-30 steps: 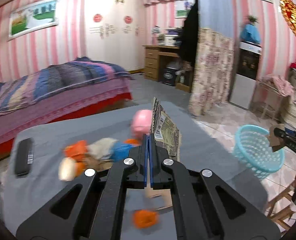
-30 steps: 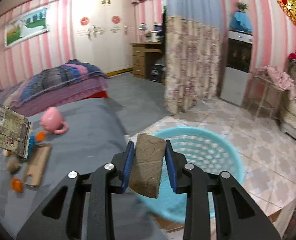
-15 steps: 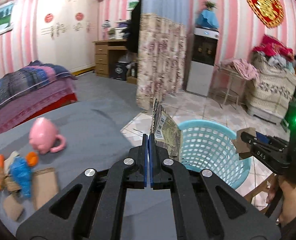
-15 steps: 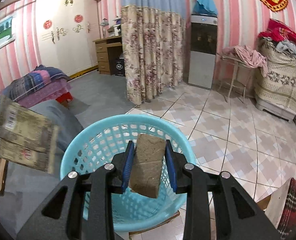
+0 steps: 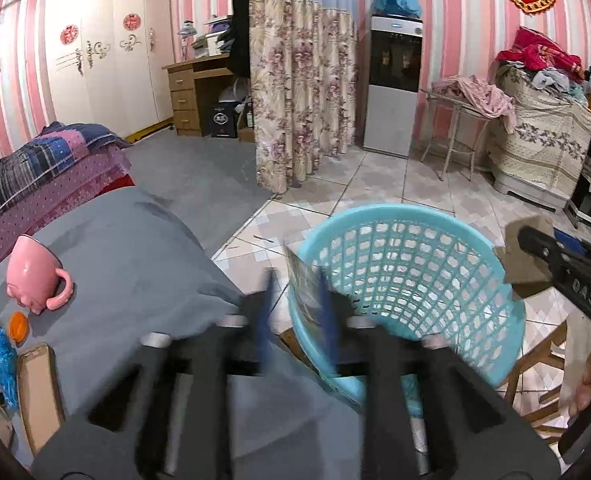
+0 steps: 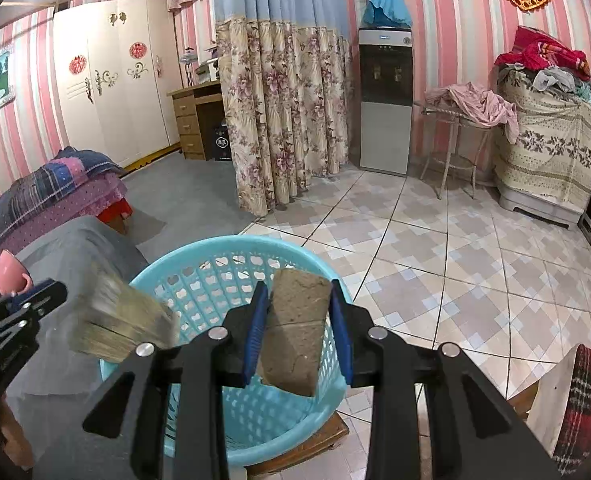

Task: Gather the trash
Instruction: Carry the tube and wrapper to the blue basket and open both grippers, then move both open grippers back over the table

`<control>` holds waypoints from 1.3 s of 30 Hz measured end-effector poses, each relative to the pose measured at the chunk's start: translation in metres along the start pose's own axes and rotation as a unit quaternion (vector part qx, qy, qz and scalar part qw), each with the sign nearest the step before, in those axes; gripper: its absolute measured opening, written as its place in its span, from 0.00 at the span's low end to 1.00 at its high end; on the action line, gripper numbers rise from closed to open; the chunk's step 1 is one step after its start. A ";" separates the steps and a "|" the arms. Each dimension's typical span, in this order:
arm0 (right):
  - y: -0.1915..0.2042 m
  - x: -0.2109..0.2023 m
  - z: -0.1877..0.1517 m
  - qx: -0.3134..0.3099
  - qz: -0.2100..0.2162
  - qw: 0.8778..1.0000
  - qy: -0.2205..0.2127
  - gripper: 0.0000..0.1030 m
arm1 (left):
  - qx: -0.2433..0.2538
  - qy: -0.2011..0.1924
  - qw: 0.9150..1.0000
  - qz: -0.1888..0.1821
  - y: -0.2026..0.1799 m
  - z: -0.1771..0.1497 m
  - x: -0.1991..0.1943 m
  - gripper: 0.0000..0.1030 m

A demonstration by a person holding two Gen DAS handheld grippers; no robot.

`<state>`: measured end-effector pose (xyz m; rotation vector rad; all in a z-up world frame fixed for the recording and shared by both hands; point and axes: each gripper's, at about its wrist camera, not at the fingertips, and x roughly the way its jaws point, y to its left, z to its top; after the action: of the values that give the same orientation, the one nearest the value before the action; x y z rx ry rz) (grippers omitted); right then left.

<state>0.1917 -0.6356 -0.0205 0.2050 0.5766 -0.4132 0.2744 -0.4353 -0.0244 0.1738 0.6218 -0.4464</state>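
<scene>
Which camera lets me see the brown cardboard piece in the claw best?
The right wrist view. There the cardboard piece fills the middle, sharp, gripped by the right gripper above the blue basket. The left wrist view shows only a corner of it at the far right edge, partly hidden behind that gripper.
</scene>
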 end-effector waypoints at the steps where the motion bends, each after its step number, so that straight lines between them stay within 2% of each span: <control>1: 0.002 0.000 -0.001 -0.003 0.000 1.000 0.000 0.30 | -0.002 -0.007 1.000 0.006 0.002 0.002 0.000 0.51; 2: 0.005 0.000 -0.001 -0.006 0.000 1.000 0.000 0.31 | -0.004 -0.014 1.000 0.011 0.005 0.003 -0.002 0.58; 4: 0.011 0.002 -0.002 -0.014 -0.001 1.000 0.001 0.31 | -0.009 -0.019 1.000 0.018 0.012 0.005 -0.005 0.64; 6: 0.018 0.006 -0.004 -0.018 0.000 1.000 0.003 0.31 | -0.015 -0.022 0.999 0.027 0.022 0.007 -0.008 0.75; 9: 0.028 0.013 -0.007 -0.024 0.000 1.000 0.007 0.31 | -0.018 -0.029 0.998 0.047 0.036 0.009 -0.013 0.84; 16: 0.050 0.029 -0.012 -0.021 0.003 1.000 0.012 0.34 | -0.038 -0.032 0.996 0.068 0.071 0.009 -0.023 0.89; 17: 0.052 0.031 -0.012 -0.019 0.004 1.000 0.013 0.39 | -0.040 -0.032 0.996 0.070 0.074 0.008 -0.023 0.90; 20: 0.054 0.035 -0.012 0.006 0.022 1.000 0.016 0.66 | -0.044 -0.029 0.996 0.075 0.084 0.003 -0.027 0.91; 21: 0.055 0.036 -0.012 0.011 0.026 0.999 0.016 0.70 | -0.046 -0.028 0.996 0.077 0.088 0.002 -0.028 0.91; 23: 0.055 0.036 -0.012 0.020 0.031 0.999 0.017 0.71 | -0.049 -0.025 0.995 0.081 0.094 -0.002 -0.031 0.91; 25: 0.056 0.033 -0.010 0.022 0.029 0.999 0.015 0.77 | -0.056 -0.024 0.995 0.083 0.102 -0.004 -0.034 0.91; 27: 0.058 0.027 -0.008 0.016 0.026 0.999 0.009 0.89 | -0.062 -0.023 0.994 0.083 0.107 -0.006 -0.038 0.92; 32: 0.071 0.004 0.002 -0.001 0.011 1.000 -0.015 0.96 | -0.064 -0.028 0.993 0.097 0.120 -0.015 -0.055 0.94; 36: 0.096 -0.018 0.003 -0.027 0.016 0.999 -0.035 0.96 | -0.070 -0.034 0.991 0.110 0.134 -0.024 -0.075 0.94; 39: 0.117 -0.027 -0.002 -0.038 0.029 0.998 -0.033 0.96 | -0.077 -0.038 0.989 0.117 0.148 -0.032 -0.092 0.95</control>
<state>0.2206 -0.5214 0.0021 0.1338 0.5185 -0.3396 0.2584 -0.2623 0.0088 0.0801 0.5503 -0.1760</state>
